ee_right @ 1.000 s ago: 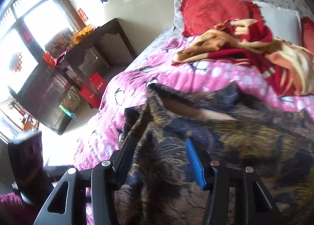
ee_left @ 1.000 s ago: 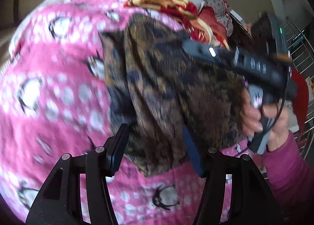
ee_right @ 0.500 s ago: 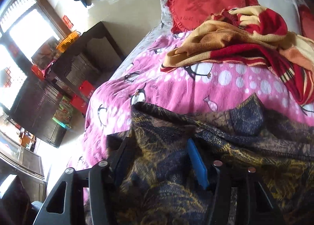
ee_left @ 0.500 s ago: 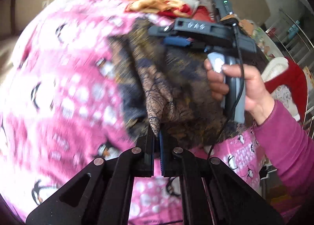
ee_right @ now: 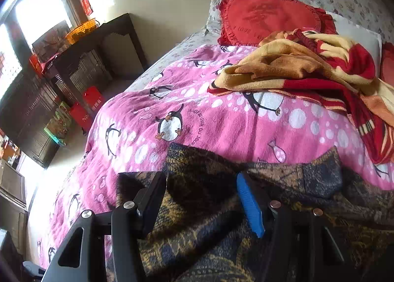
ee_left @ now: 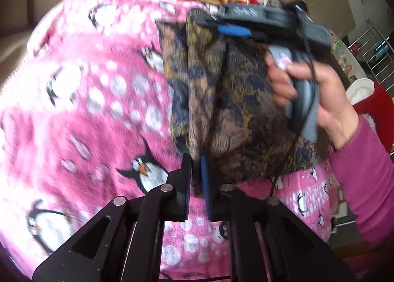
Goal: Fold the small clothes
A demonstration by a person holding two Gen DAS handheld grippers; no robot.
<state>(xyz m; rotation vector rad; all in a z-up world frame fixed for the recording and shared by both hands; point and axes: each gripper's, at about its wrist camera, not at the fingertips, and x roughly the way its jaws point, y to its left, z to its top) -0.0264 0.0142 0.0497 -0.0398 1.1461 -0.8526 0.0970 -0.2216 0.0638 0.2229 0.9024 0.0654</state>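
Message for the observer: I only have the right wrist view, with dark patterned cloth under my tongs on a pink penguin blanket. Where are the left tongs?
Observer: The left tongs are at the near hem of the dark gold-patterned fabric garment, at the opposite end from the right tongs. Their jaws have just opened slightly, and the hem is between them.
Operator: Is the cloth flat between the two?
Observer: No. It runs in lengthwise folds from one pair to the other, over the pink penguin-print fleece blanket.
Operator: What's beyond my right side?
Observer: Past the hand in a magenta sleeve that holds the right tongs, there is a metal rail beyond the bed's edge.
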